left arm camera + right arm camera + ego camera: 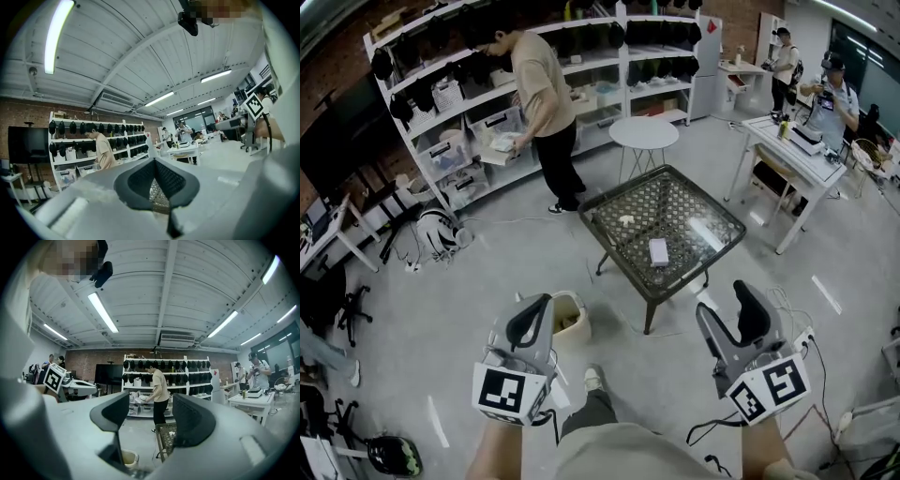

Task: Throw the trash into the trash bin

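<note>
A dark table with a lattice top (pixel 703 246) stands ahead of me. On it lie a small white box (pixel 658 251) and a little crumpled white scrap (pixel 625 220). A beige trash bin (pixel 569 317) sits on the floor by the table's near left corner, just right of my left gripper (pixel 536 309), whose jaws are shut with nothing in them. My right gripper (pixel 724 300) hangs open and empty short of the table's near right side. The right gripper view shows the bin (pixel 127 458) and the table (pixel 166 439) between the open fingers (pixel 193 420). In the left gripper view the pads (pixel 140 180) meet.
A person (pixel 546 103) stands at white shelves (pixel 450 141) at the back. A round white table (pixel 643 133) stands behind the lattice table. White desks (pixel 787 155) with people are at the right. Cables (pixel 802 342) lie on the floor near my right side.
</note>
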Available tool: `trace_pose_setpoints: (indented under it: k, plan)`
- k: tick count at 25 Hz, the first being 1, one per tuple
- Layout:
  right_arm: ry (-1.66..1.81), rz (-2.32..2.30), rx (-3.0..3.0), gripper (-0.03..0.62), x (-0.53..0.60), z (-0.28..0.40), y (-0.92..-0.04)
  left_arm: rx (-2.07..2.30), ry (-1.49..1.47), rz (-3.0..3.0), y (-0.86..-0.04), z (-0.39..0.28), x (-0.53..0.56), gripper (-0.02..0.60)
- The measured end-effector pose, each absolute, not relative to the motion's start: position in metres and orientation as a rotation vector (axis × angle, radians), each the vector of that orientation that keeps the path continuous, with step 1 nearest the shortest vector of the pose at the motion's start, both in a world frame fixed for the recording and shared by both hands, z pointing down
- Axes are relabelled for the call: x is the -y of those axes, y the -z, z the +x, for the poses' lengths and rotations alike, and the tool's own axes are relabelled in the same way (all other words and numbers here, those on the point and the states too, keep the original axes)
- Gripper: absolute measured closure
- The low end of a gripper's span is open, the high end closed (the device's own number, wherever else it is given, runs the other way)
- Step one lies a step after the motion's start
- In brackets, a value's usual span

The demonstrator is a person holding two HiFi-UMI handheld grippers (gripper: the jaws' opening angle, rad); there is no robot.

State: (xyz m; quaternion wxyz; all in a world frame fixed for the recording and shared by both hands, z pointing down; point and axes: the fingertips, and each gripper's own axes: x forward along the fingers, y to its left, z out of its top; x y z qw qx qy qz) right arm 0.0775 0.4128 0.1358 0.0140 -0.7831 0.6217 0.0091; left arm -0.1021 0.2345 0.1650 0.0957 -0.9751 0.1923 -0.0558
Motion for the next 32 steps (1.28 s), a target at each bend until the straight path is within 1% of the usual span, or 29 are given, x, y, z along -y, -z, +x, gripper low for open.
trace_pose_setpoints:
  k: [14, 21, 27, 32]
  plan:
    - [0.073, -2.503, -1.947, 0.301, -0.218, 0.128, -0.146, -0.518, 0.238, -2.989, -0.178, -0.039, -0.056, 0.579]
    - [0.072, -2.521, -1.941, 0.301, -0.131, 0.143, -0.145, -0.504, 0.236, -2.976, -0.178, -0.026, 0.031, 0.58]
    - [0.077, -2.568, -1.92, 0.301, -0.099, 0.151, -0.152, -0.465, 0.243, -2.953, -0.192, -0.025, 0.067, 0.58]
    - [0.146, -2.601, -1.903, 0.303, -0.09, 0.16, -0.162, -0.508, 0.234, -3.013, -0.192, -0.023, 0.078, 0.58]
